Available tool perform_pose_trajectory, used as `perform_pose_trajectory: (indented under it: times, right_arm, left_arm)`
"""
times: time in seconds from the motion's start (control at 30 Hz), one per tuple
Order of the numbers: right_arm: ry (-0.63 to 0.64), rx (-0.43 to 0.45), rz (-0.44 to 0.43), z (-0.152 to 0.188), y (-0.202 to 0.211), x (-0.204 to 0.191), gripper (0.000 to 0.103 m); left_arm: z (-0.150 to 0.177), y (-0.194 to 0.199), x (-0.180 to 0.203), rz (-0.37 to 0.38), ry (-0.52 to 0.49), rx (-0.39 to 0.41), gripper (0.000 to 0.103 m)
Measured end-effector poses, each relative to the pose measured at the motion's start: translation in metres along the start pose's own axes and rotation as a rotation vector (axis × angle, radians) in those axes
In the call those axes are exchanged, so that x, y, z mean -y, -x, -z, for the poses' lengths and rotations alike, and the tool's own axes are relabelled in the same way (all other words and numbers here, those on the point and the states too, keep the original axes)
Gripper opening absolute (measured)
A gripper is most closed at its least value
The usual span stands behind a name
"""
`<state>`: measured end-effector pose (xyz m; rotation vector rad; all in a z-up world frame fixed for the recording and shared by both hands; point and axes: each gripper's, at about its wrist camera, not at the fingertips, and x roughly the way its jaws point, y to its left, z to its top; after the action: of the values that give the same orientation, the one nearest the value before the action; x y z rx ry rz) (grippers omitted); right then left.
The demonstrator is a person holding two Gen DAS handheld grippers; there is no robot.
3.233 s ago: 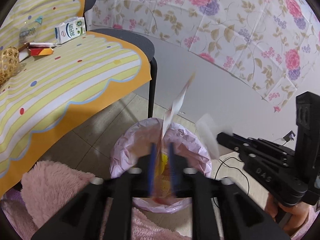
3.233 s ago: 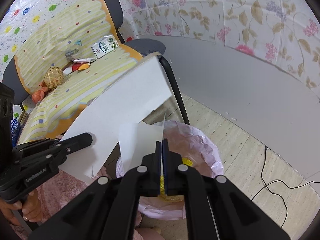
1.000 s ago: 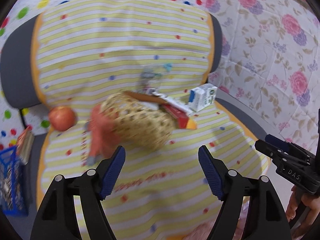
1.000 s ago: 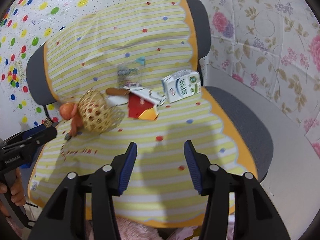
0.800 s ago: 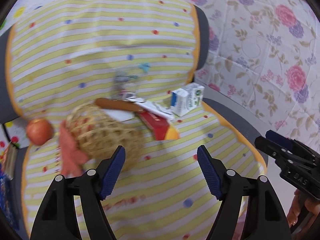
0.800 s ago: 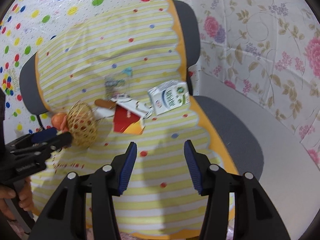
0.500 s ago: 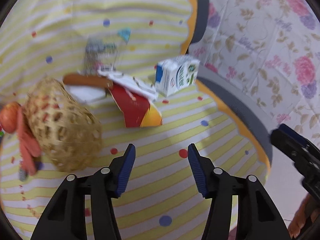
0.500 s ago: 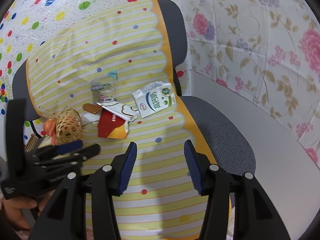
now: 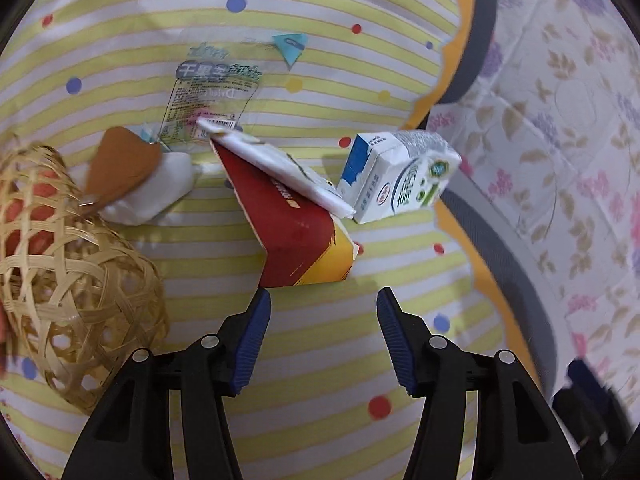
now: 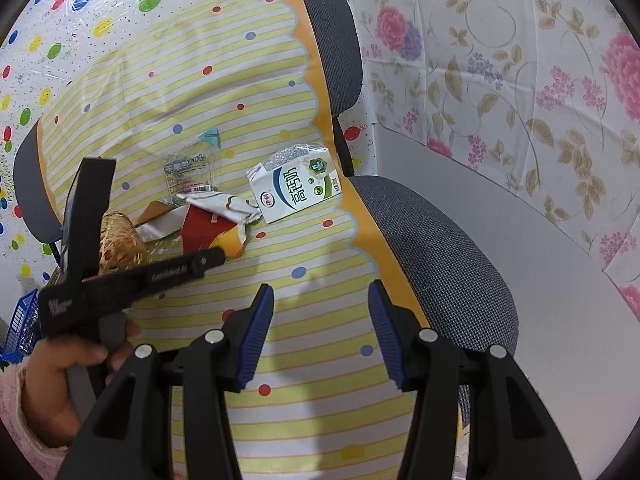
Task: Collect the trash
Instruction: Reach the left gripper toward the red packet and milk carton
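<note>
Jaws apart on our left hand-held gripper [image 9: 322, 304], bottom centre, just below the red carton [image 9: 288, 224]; right hand-held gripper [image 10: 320, 300] apart too.

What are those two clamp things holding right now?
Nothing. The left gripper stands open just short of the red-and-yellow carton; the right gripper is open over the striped cover.

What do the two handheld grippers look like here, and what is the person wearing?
Both the left gripper and the right gripper are black plastic with ribbed blue pads and silver screws. The left's side carries white lettering. A fuzzy pink sleeve covers the left wrist.
</note>
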<state>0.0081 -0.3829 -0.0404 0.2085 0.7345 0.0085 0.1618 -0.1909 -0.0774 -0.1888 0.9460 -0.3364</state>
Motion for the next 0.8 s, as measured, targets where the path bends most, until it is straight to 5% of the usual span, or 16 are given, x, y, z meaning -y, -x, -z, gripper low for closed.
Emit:
perform_pose_trajectory:
  times: [0.07, 0.13, 0.2, 0.3, 0.63, 0.8]
  right_arm:
    - [-0.003, -0.002, -0.001, 0.000, -0.002, 0.000, 0.049]
    - [-0.005, -0.005, -0.001, 0.000, -0.003, -0.001, 0.049]
    - [-0.007, -0.007, -0.004, 0.000, -0.004, -0.001, 0.049]
    - [-0.007, -0.008, -0.008, 0.002, -0.003, -0.002, 0.049]
    - [0.002, -0.014, -0.028, 0.009, 0.001, -0.012, 0.049]
    - [0.009, -0.014, -0.047, 0.009, -0.001, -0.022, 0.049]
  left_arm:
    - [-0.003, -0.002, -0.004, 0.020, 0.026, 0.006, 0.051]
    - [-0.005, -0.005, -0.008, 0.027, 0.031, 0.007, 0.033]
    - [-0.006, -0.010, -0.016, 0.024, 0.033, -0.007, 0.001]
    - [-0.002, -0.002, -0.028, 0.001, 0.009, 0.014, 0.000]
    - [0.021, 0.061, -0.076, -0.146, -0.038, 0.085, 0.004]
    - [0.028, 0.062, -0.070, -0.080, -0.062, 0.055, 0.055]
